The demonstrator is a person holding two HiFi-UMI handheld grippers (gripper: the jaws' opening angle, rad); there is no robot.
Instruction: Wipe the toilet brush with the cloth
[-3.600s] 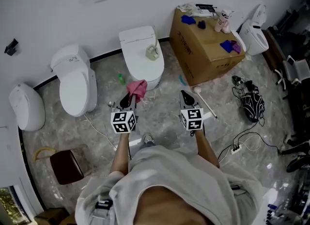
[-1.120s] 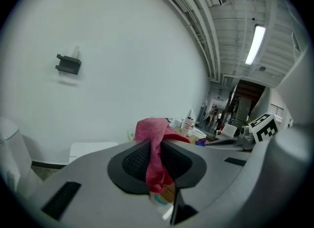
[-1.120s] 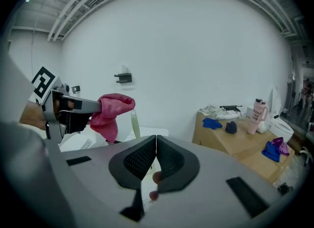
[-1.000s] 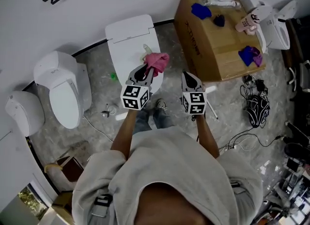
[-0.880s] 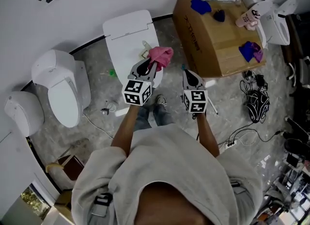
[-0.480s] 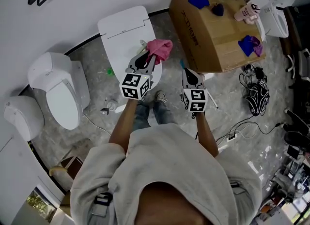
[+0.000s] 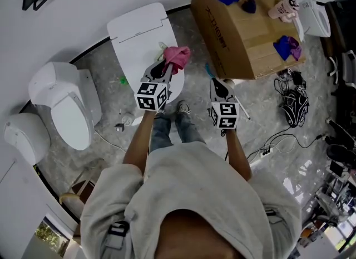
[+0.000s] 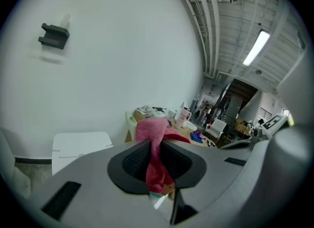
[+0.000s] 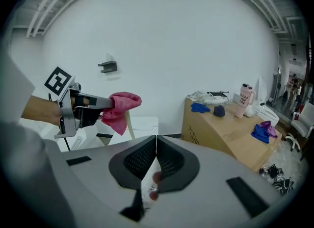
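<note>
pink cloth [image 7: 177, 57], clamped in left gripper [image 7: 163, 69], has risen over toilet [image 7: 132, 28]; right gripper's [image 7: 222, 84] jaws together.

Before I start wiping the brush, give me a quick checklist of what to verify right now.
1. Pink cloth clamped in left hand-held gripper: ok.
2. Right hand-held gripper holding anything: not ok, jaws together, nothing visible between them.
3. Target to wipe located: cannot tell; a pale upright handle stands at the white toilet.
4. Cloth touching that handle: cannot tell.
</note>
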